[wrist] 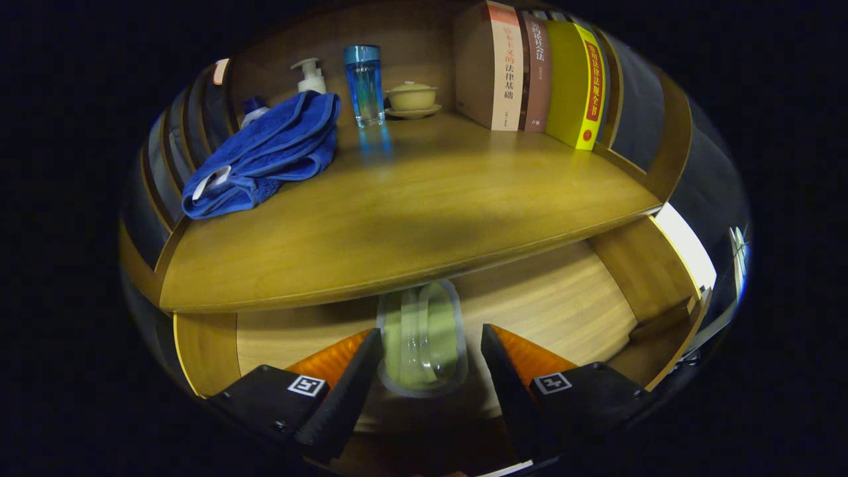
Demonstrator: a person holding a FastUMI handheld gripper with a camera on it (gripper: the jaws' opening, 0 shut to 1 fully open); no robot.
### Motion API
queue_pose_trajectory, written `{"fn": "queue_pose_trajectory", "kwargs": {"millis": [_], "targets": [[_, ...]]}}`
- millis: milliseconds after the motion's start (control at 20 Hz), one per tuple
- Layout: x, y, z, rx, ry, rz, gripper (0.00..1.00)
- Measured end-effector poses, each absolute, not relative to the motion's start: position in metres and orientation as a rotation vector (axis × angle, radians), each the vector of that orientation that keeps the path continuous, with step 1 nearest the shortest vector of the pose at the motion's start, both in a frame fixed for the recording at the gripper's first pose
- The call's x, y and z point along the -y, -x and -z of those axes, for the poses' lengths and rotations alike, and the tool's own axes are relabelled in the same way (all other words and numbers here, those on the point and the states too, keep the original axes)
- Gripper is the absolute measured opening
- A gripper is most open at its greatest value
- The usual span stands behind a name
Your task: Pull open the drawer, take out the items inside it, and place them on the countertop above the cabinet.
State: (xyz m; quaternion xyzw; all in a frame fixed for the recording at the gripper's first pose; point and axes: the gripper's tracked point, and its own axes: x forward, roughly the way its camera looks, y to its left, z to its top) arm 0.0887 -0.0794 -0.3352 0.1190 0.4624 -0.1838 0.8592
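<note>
Drawer [563, 298] pulled open under the table [411, 218]; clear container [422, 338] lies inside, between the tongs [424, 361], long axis pointing away; tongs wide, not touching it.

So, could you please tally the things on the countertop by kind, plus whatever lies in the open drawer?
Books: 3
Bottles: 3
Towel: 1
Lidded bowl: 1
Clear container in drawer, between the open tool's fingers: 1
Total: 9

Wooden countertop [424, 218] bears blue towel [265, 159], bottles [364, 83], lidded bowl [411, 97], books [530, 73].
</note>
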Motion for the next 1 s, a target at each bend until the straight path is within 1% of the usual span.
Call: {"fn": "queue_pose_trajectory", "kwargs": {"millis": [100, 150, 300, 350, 400, 550, 750, 1000], "targets": [[0.075, -0.094, 0.339, -0.968, -0.268, 0.376, 0.89], [0.073, -0.095, 0.342, -0.966, -0.27, 0.373, 0.84], [0.071, -0.096, 0.344, -0.974, -0.224, 0.363, 0.3], [0.068, -0.093, 0.342, -0.985, -0.203, 0.351, 0.3], [0.064, -0.091, 0.34, -0.978, -0.201, 0.342, 0.25], [0.059, -0.085, 0.327, -0.947, -0.22, 0.346, 0.25], [0.062, -0.076, 0.293, -0.889, -0.152, 0.358, 0.25], [0.06, -0.061, 0.255, -0.801, -0.157, 0.394, 0.25]]}}
